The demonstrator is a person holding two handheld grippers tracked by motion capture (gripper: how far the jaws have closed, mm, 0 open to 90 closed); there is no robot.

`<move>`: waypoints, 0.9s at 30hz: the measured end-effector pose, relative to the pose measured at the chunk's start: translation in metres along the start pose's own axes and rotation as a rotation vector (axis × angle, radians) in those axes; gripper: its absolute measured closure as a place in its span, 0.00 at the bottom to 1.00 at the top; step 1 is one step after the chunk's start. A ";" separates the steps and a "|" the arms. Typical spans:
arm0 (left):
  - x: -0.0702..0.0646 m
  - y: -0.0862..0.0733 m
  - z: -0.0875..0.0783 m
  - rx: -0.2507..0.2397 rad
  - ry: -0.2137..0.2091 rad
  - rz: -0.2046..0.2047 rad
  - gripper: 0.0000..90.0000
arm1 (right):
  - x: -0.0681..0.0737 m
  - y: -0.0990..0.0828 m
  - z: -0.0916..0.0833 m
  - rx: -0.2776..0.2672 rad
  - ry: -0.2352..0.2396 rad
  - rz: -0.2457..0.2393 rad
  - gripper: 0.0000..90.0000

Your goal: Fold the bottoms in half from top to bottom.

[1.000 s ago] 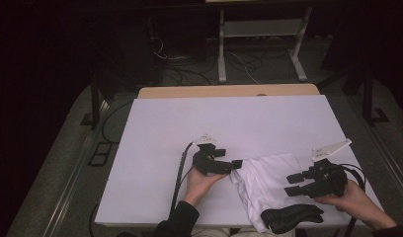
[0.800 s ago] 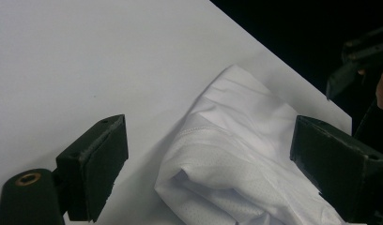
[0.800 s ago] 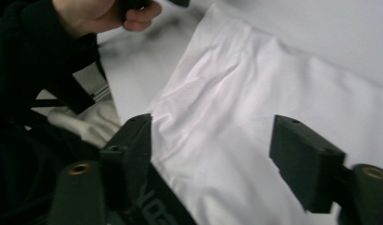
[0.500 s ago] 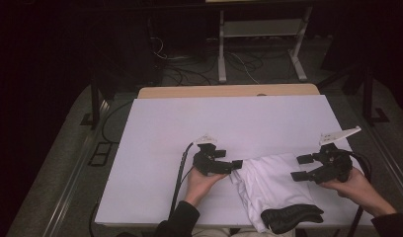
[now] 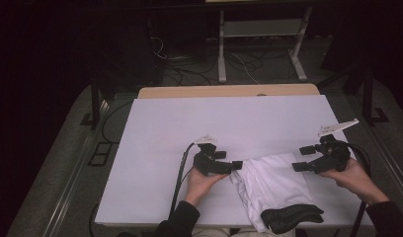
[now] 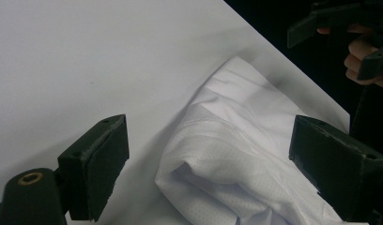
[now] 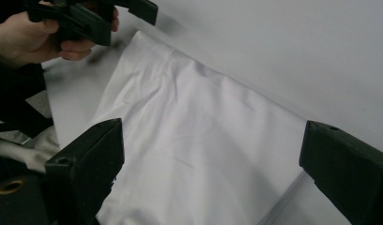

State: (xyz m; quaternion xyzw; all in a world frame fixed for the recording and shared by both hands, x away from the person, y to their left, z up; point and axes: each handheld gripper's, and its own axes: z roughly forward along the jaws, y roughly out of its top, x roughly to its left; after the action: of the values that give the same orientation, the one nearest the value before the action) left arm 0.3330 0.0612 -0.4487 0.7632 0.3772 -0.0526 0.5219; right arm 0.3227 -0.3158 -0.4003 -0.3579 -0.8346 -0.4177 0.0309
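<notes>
Landmark: the white garment (image 5: 271,185), lying crumpled at the near right of the white surface (image 5: 189,128), with a dark band (image 5: 292,217) at its near end by the surface's front edge.
Long axis: the garment runs from that near end away toward the middle of the surface, leaning a little to the right gripper's side.
Left gripper (image 5: 229,165): at the garment's left edge, its fingers (image 6: 93,164) spread wide with a bunched fold of the cloth (image 6: 227,154) lying between them; the pads do not press on it.
Right gripper (image 5: 303,158): just off the garment's far right corner, fingers (image 7: 86,168) apart and holding nothing; they have just been opening, and the flat cloth (image 7: 194,140) lies in front of them, not pinched.
Nearer hand: the left, by my reading, since the fold already sits inside its gap.
Coming move: likely a pinch on each side edge, so each gripper must close across the garment's long axis, left first.
</notes>
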 end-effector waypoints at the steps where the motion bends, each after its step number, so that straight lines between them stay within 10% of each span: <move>1: 0.000 0.000 0.000 0.000 -0.002 0.000 0.13 | -0.002 0.001 0.000 -0.002 -0.004 0.001 0.08; 27: 0.003 -0.002 0.005 0.026 -0.012 -0.017 0.16 | -0.046 0.002 0.021 0.033 -0.099 0.048 0.19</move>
State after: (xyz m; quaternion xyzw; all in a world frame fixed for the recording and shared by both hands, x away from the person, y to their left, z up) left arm 0.3358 0.0592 -0.4537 0.7665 0.3799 -0.0666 0.5136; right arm 0.3635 -0.3265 -0.4283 -0.3975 -0.8331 -0.3847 0.0054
